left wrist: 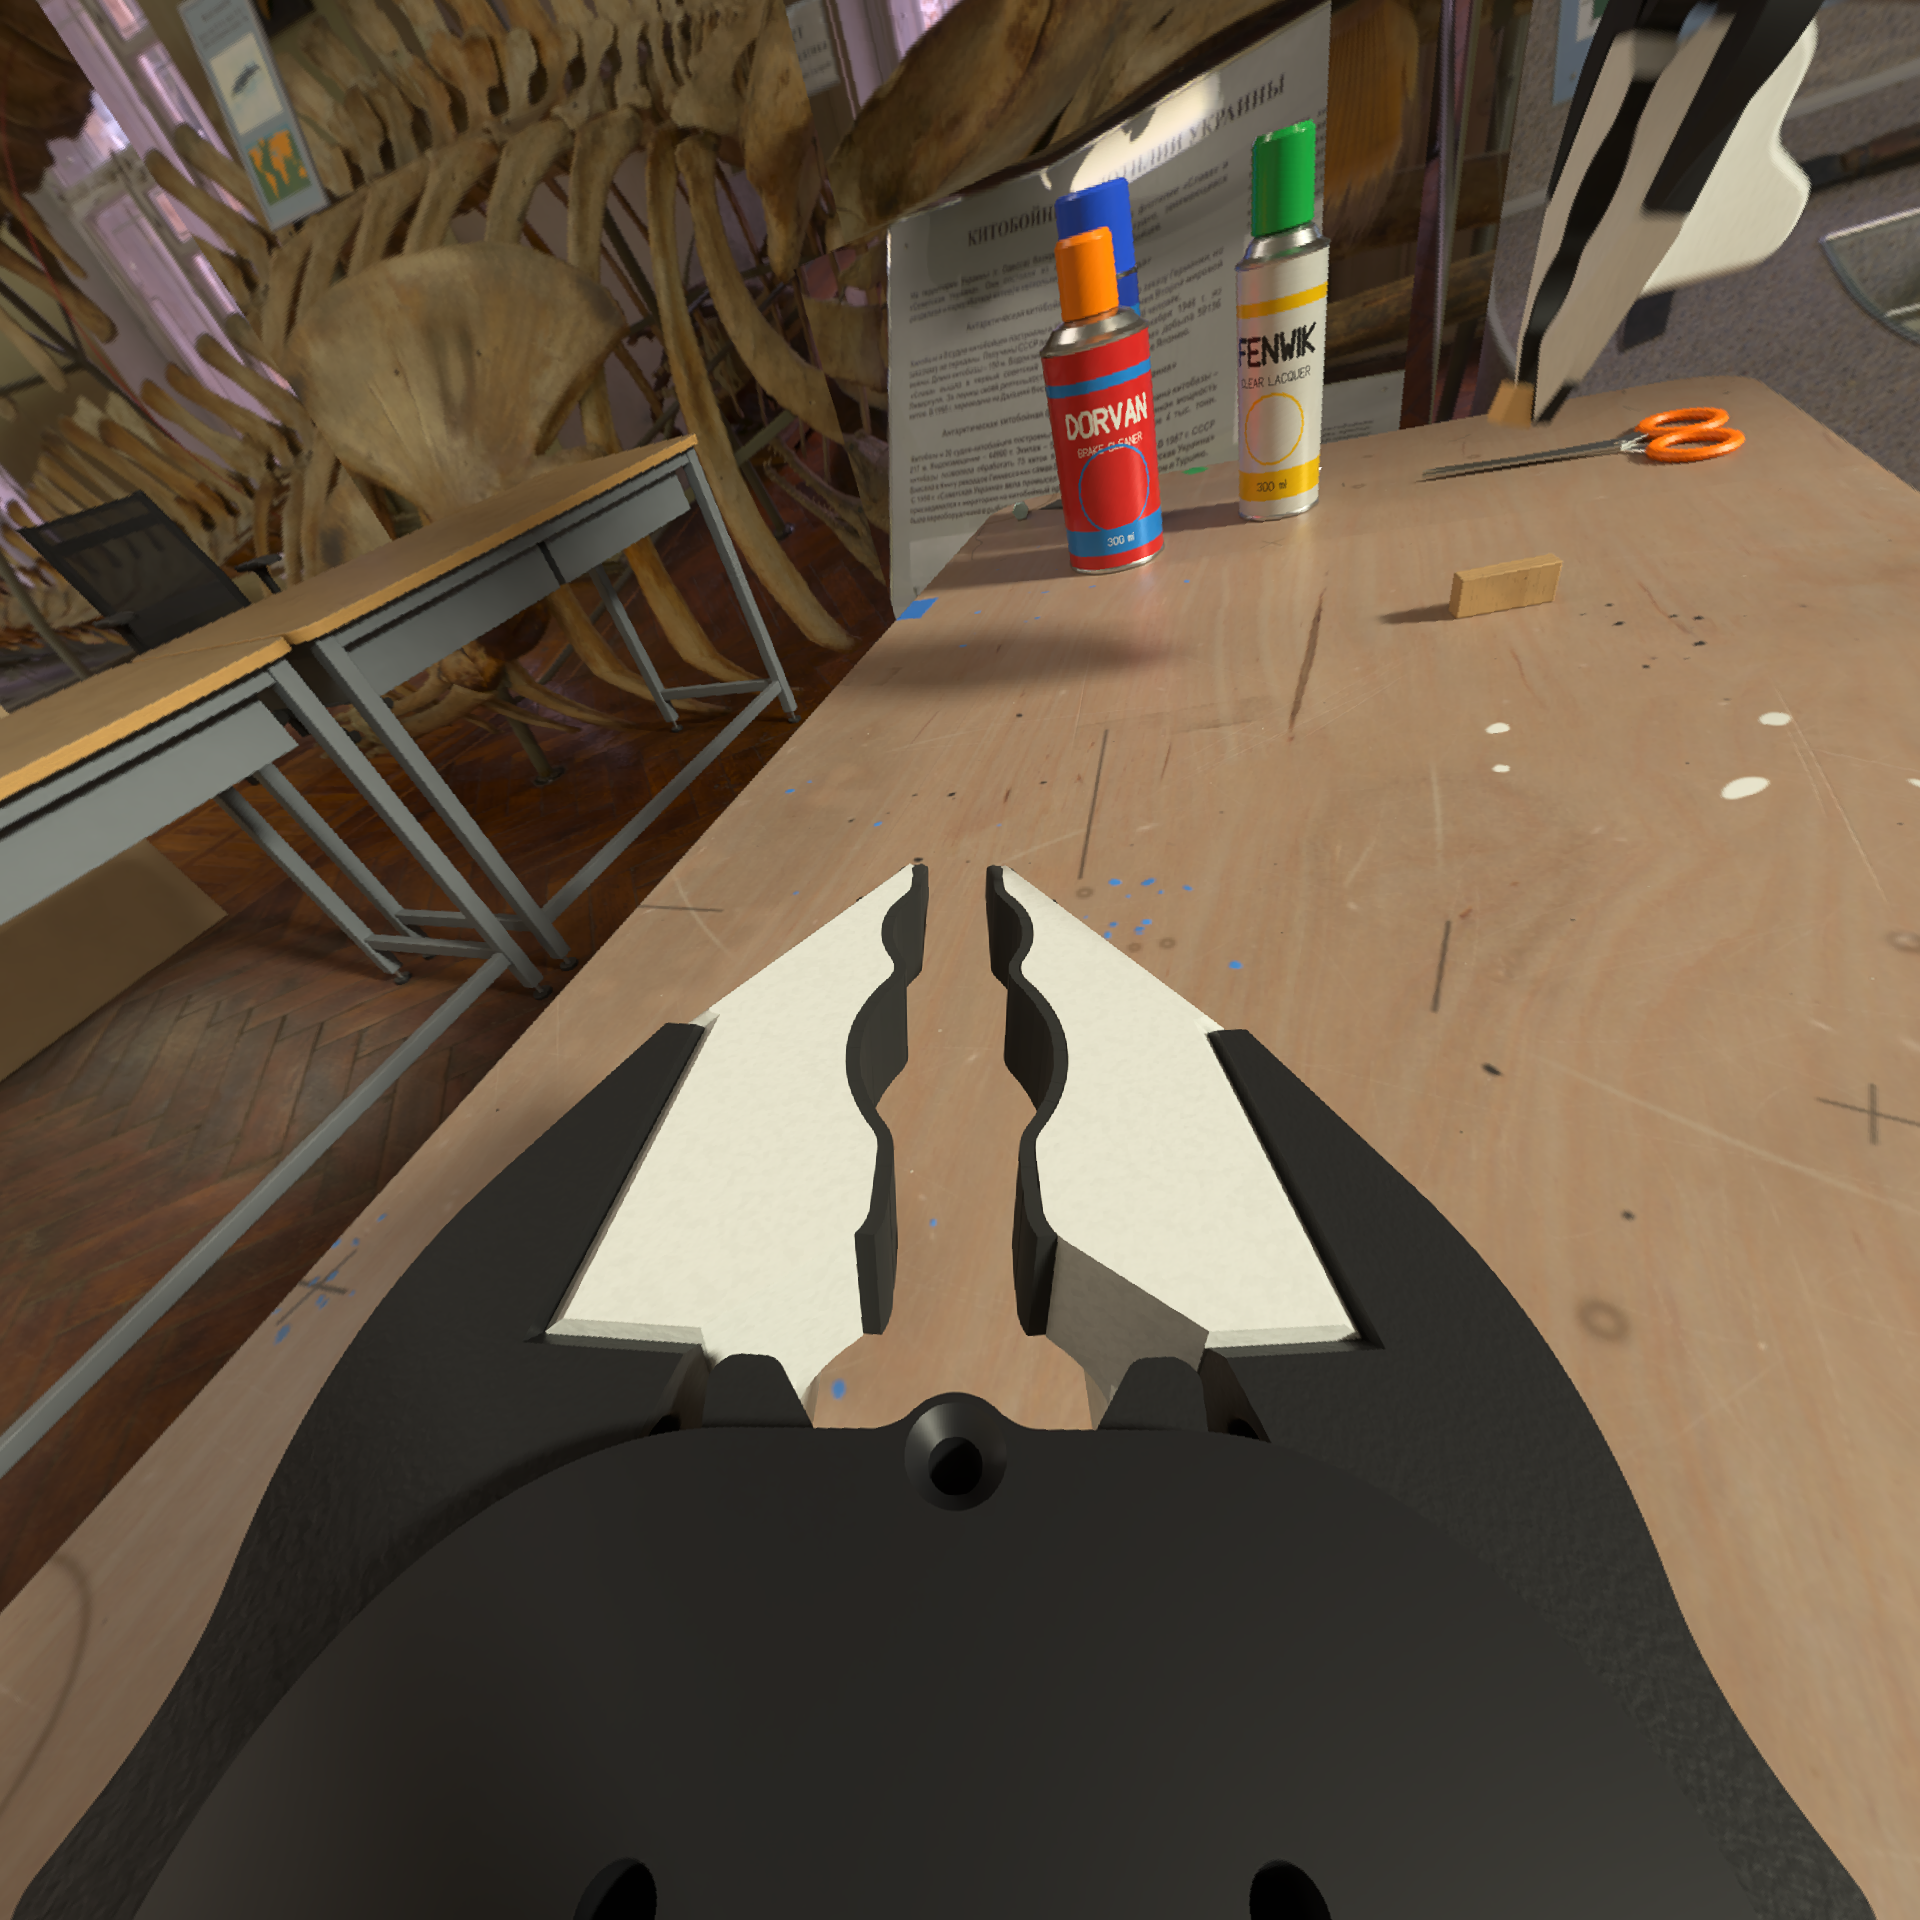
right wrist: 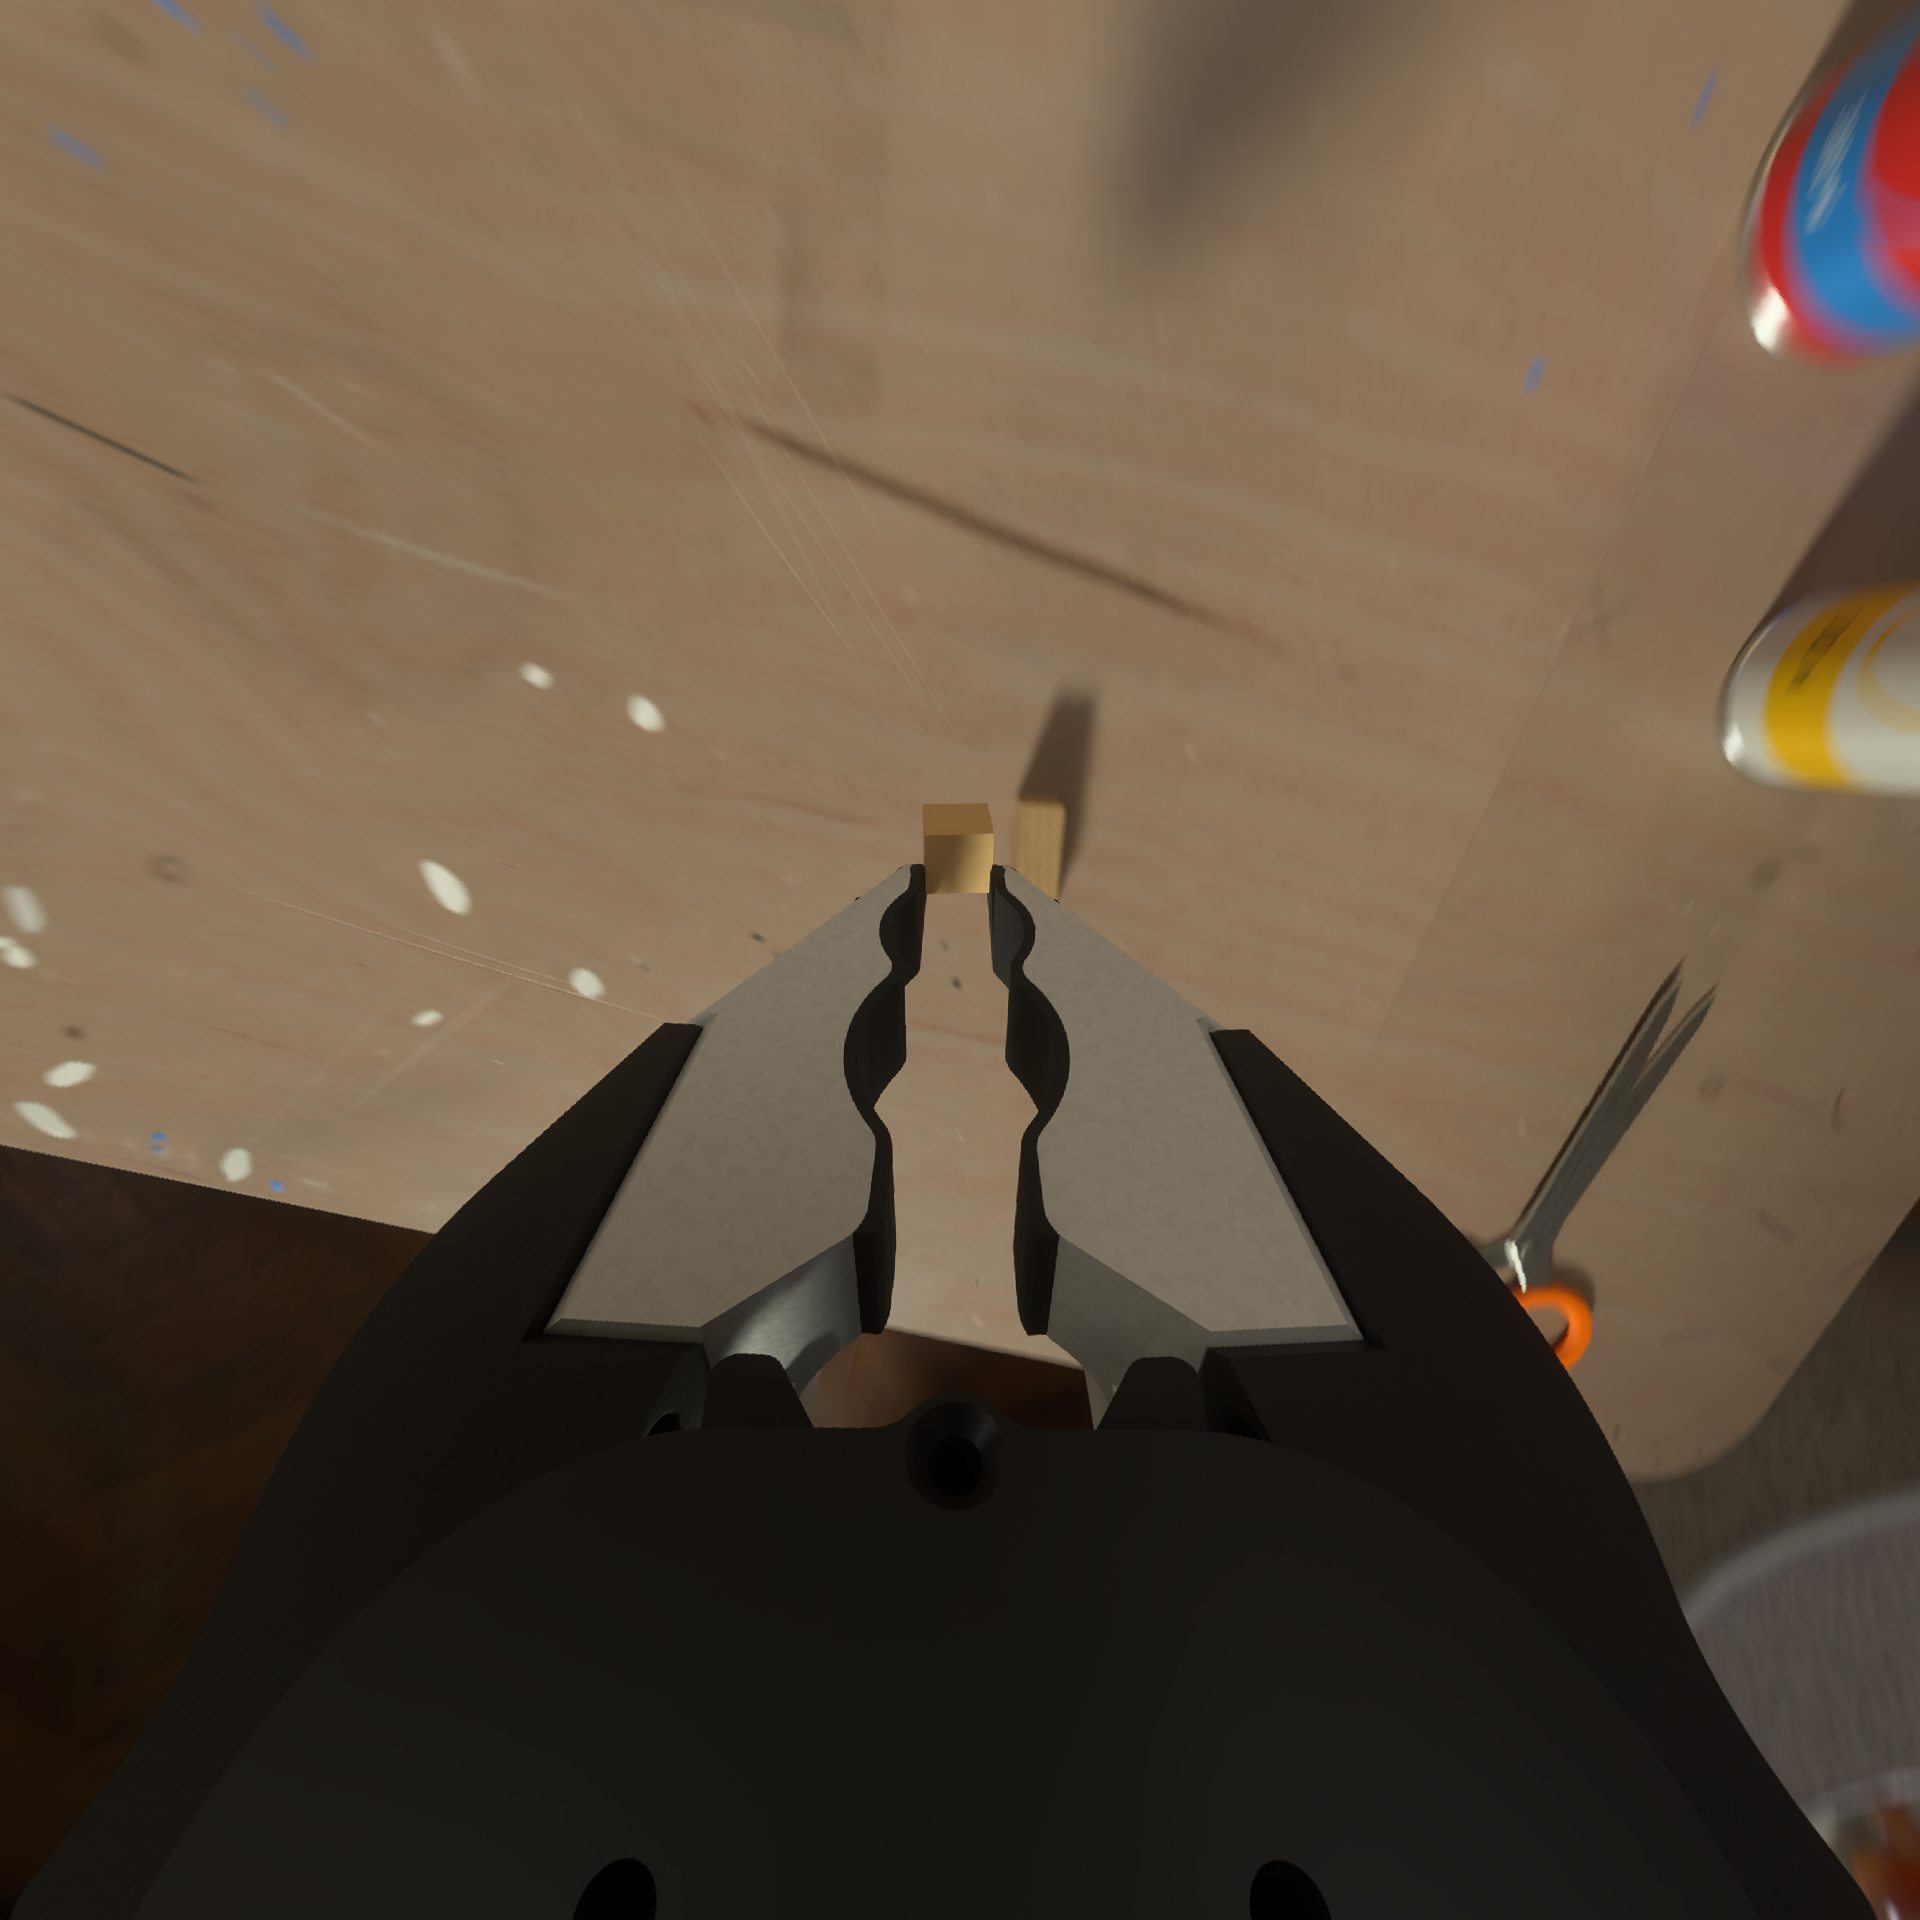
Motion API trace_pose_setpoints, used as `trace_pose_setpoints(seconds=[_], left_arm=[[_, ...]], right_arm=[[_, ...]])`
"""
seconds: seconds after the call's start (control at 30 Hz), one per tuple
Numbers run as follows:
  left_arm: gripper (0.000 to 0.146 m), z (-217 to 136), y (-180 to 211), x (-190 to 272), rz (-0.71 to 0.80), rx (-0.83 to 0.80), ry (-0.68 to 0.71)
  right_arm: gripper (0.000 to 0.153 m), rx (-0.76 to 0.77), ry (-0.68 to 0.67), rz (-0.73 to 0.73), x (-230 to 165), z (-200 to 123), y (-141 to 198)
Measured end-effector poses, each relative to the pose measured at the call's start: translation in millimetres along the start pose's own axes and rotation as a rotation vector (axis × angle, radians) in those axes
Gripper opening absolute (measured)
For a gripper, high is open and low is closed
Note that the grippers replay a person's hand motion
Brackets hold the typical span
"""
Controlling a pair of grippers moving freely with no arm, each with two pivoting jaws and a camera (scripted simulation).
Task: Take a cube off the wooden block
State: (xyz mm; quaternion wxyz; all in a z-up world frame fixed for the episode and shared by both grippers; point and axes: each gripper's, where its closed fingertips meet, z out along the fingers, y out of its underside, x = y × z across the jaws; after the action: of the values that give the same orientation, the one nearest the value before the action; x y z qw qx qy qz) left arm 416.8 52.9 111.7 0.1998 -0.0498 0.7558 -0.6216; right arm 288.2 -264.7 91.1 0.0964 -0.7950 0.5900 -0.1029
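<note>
One cube (right wrist: 957, 864) sits clenched in the right tongs (right wrist: 957, 881), half hiding the wooden block (right wrist: 1040, 858); left tongs (left wrist: 956, 878) gape empty.

the right gripper (right wrist: 957, 883) points down at the scratched wooden table (right wrist: 520, 468); its fingertips pinch a small tan cube (right wrist: 957, 862), held above the surface; the wooden block (right wrist: 1040, 847) lies just beyond and to the right of the cube; a red and blue spray can (right wrist: 1844, 218) and a white and yellow spray can (right wrist: 1834, 696) blur at the right edge; orange-handled scissors (right wrist: 1579, 1174) lie lower right.
</note>
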Motion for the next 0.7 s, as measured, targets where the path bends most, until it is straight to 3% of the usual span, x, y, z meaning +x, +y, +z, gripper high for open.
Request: trace_pose_setpoints(seconds=[0.2, 0.33, 0.53, 0.7], left_arm=[[0.011, 1.0, 1.8, 3.5, -0.017, 0.019, 0.024], [0.011, -3.8, 8.0, 2.8, -0.028, 0.005, 0.018], [0.011, -14.3, 19.8, -6.2, -0.090, -0.037, -0.022], [0.011, -24.2, 26.2, -14.0, -0.126, -0.029, -0.037]], right_arm=[[0.012, 0.419, -0.068, -0.177, -53.7, -58.3, -57.9], [0.012, 0.574, -0.119, -0.263, -96.3, -73.9, -91.3], [0.012, 0.684, -0.165, -0.393, -170.1, -55.8, -150.9], [0.012, 0.600, -0.222, -0.479, -216.6, -6.5, -195.7]])
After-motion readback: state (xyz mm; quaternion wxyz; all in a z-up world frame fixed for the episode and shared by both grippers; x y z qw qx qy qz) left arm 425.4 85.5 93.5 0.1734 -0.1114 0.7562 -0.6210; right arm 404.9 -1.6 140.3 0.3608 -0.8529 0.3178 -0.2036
